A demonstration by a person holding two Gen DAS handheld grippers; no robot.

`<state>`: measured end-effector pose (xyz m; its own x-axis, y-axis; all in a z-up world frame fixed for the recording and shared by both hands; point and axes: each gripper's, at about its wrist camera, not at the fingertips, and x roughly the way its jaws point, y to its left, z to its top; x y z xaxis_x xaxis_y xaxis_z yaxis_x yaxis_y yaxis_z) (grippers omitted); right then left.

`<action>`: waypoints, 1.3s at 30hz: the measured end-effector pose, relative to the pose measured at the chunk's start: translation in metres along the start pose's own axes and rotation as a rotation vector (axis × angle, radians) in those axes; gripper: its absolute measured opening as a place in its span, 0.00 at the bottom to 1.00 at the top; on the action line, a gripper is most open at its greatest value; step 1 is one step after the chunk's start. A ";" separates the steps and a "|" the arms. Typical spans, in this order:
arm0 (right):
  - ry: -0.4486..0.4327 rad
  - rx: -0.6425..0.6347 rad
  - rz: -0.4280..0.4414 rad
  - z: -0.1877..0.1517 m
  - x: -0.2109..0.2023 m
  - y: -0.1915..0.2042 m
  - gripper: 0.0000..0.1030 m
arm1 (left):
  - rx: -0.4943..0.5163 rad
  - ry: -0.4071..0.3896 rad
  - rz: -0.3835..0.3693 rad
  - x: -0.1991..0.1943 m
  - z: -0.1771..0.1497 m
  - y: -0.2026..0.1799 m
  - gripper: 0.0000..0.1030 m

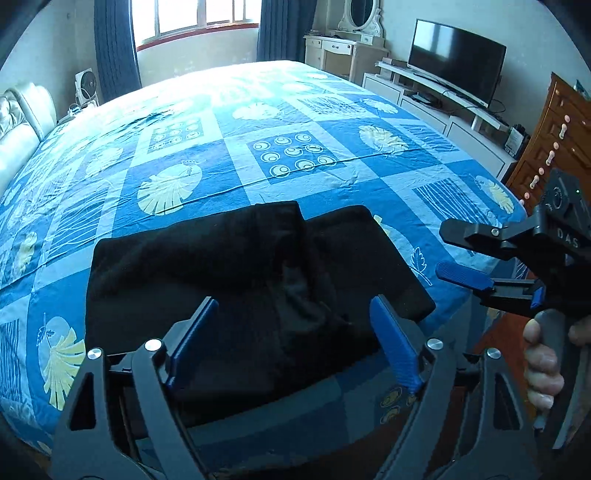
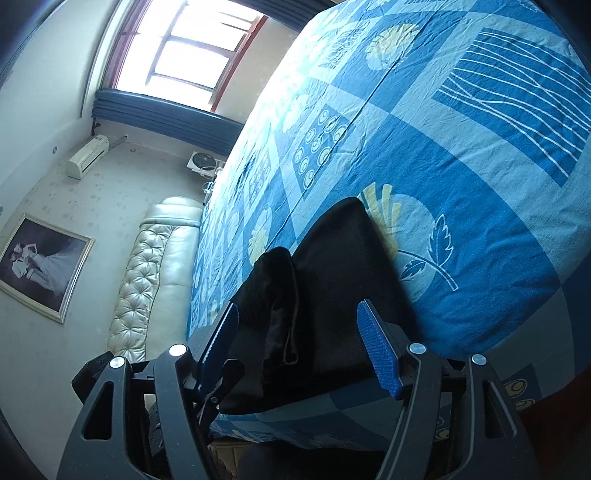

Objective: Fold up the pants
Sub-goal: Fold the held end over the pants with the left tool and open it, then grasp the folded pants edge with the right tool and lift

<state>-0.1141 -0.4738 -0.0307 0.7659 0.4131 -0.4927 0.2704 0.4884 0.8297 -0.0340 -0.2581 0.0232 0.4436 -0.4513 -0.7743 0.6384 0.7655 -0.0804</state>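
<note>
Black pants (image 1: 236, 280) lie folded in a flat bundle near the front edge of the bed (image 1: 280, 110), which has a blue patterned sheet. My left gripper (image 1: 295, 325) is open, hovering just above the near part of the pants, holding nothing. My right gripper (image 1: 448, 247) shows at the right in the left wrist view, open and empty, off the pants' right edge. In the right wrist view the pants (image 2: 332, 295) lie ahead of the open right gripper (image 2: 299, 325), seen tilted sideways.
A TV (image 1: 454, 59) on a white stand is at the far right, a wooden dresser (image 1: 554, 140) nearer. A padded headboard (image 2: 147, 277) and a framed picture (image 2: 40, 266) are on the left. A window (image 1: 192, 18) is beyond the bed.
</note>
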 end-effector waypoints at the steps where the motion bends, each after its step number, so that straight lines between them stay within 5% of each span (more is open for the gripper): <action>1: 0.023 -0.026 0.004 -0.002 0.007 0.005 0.65 | -0.032 -0.001 -0.026 -0.008 -0.004 0.014 0.86; 3: 0.061 -0.061 -0.014 -0.007 0.024 0.011 0.65 | -0.095 0.011 -0.027 -0.017 -0.013 0.044 0.86; 9: 0.172 -0.104 -0.044 -0.014 0.080 0.021 0.65 | -0.192 0.041 0.137 -0.026 -0.039 0.121 0.86; 14: 0.241 -0.165 -0.076 -0.020 0.114 0.034 0.65 | -0.265 0.062 0.152 -0.030 -0.055 0.157 0.86; 15: 0.254 -0.173 -0.079 -0.022 0.120 0.036 0.61 | -0.278 0.062 0.154 -0.032 -0.057 0.163 0.86; 18: 0.304 -0.196 -0.141 -0.028 0.136 0.040 0.22 | -0.311 0.062 0.148 -0.034 -0.062 0.172 0.86; 29: 0.153 -0.281 -0.097 0.001 0.065 0.063 0.13 | -0.352 0.057 0.104 -0.038 -0.061 0.181 0.86; 39: 0.130 -0.195 -0.202 0.017 0.045 0.003 0.13 | -0.331 0.089 0.072 -0.020 -0.062 0.163 0.86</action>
<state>-0.0685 -0.4668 -0.0458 0.6236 0.3817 -0.6823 0.2824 0.7038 0.6519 0.0220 -0.0963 -0.0134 0.4146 -0.3601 -0.8357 0.3621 0.9078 -0.2115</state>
